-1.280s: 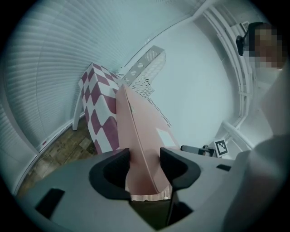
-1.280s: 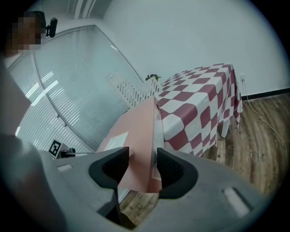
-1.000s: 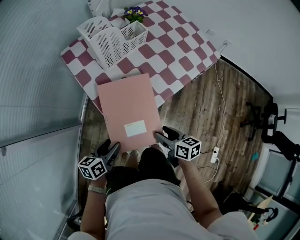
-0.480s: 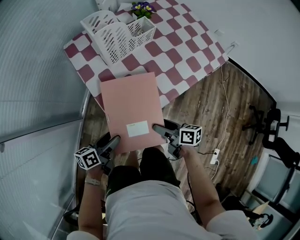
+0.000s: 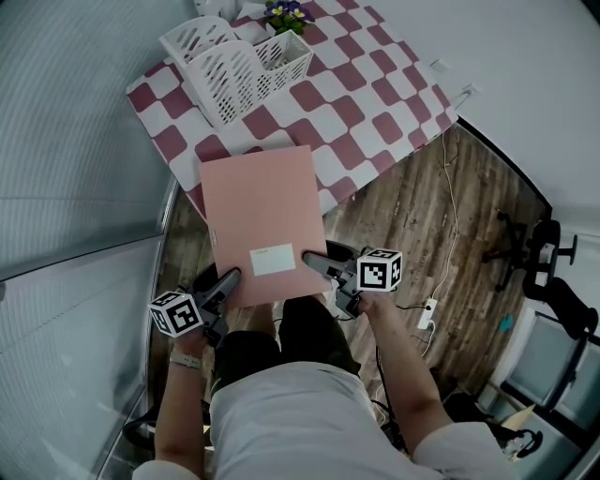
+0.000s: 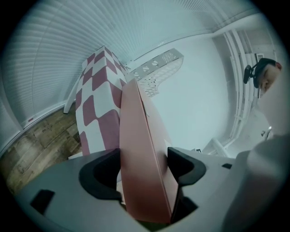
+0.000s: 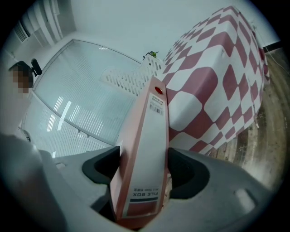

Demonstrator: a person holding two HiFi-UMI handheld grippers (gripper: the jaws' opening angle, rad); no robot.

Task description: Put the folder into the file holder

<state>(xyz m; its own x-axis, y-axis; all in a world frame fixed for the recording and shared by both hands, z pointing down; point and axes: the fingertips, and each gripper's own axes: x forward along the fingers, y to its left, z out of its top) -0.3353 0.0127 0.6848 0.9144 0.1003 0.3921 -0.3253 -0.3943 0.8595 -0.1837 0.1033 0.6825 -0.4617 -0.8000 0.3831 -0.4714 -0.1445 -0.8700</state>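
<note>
While I stand at the near edge of the table (image 5: 375, 103), which is covered in a red-and-white checked cloth, I hold the flat pink cardboard folder (image 5: 261, 225) level in front of me with both tools. My left tool (image 5: 231, 275) has its jaws spread wide around the folder's near left corner, and the left gripper view shows a pad lying against each face of it. My right tool (image 5: 309, 258) grips the near right corner the same way. Its jaws are wide and set on either side of the narrow spine, where a printed label (image 7: 146, 195) reads FILE BOX. A small white sticker (image 5: 273, 260) sits on the folder's top face between my two tools.

Only the folder's far end reaches over the table. The rest juts out toward me above the wooden plank floor (image 5: 422, 225). The white perforated plastic file holder (image 5: 234, 66) stands at the far left of the table, well apart from the folder, with several upright compartments. A little bunch of purple and yellow flowers (image 5: 289, 14) stands just behind it.
</note>
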